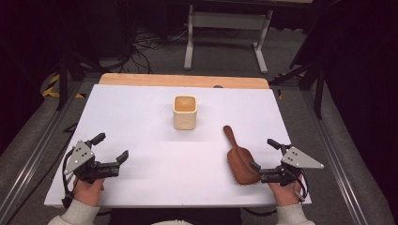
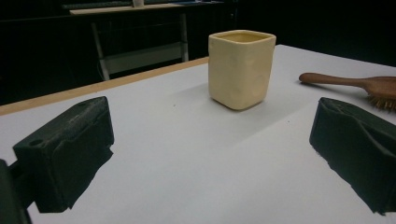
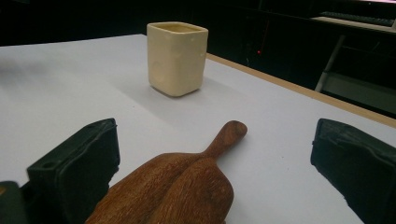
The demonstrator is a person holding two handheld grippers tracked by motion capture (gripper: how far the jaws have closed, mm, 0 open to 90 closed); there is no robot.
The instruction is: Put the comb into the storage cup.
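A cream square cup (image 1: 184,112) stands upright at the middle of the white tabletop (image 1: 150,122). A brown wooden hairbrush (image 1: 239,158) lies bristles down at the front right, its handle pointing away toward the cup. My right gripper (image 1: 264,154) is open beside the brush head, with its near jaw at the head's right edge. In the right gripper view the hairbrush (image 3: 177,186) lies low between the spread jaws, closer to the left one, with the cup (image 3: 176,58) behind it. My left gripper (image 1: 111,147) is open and holds nothing at the front left. The left gripper view shows the cup (image 2: 240,70) and the hairbrush (image 2: 359,85).
A wooden strip (image 1: 183,80) runs along the table's far edge. Beyond it stand a white table frame (image 1: 227,28) and floor cables (image 1: 145,47). Metal rails (image 1: 37,154) flank the table on both sides. A wide stretch of bare white surface lies between the grippers and the cup.
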